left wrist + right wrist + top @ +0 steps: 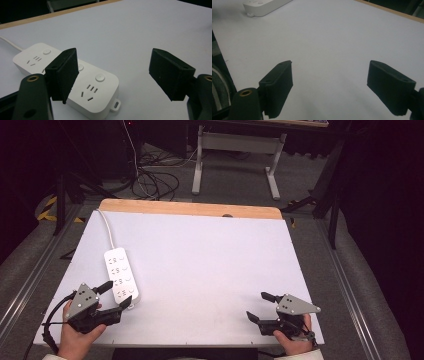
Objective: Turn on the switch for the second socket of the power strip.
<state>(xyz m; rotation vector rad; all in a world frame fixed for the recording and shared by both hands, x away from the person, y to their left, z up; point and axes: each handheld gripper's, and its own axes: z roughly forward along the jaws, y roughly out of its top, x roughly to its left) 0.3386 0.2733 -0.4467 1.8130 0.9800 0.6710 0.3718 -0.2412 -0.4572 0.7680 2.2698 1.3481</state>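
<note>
White power strip (121, 277) lying flat at the table's (210, 270) left side, cord running to the far edge. Left gripper (116, 295), jaws spread wide, poised at the strip's near end, gripping nothing. Right gripper (259, 307), jaws likewise spread and empty, well apart at the near right.
</note>
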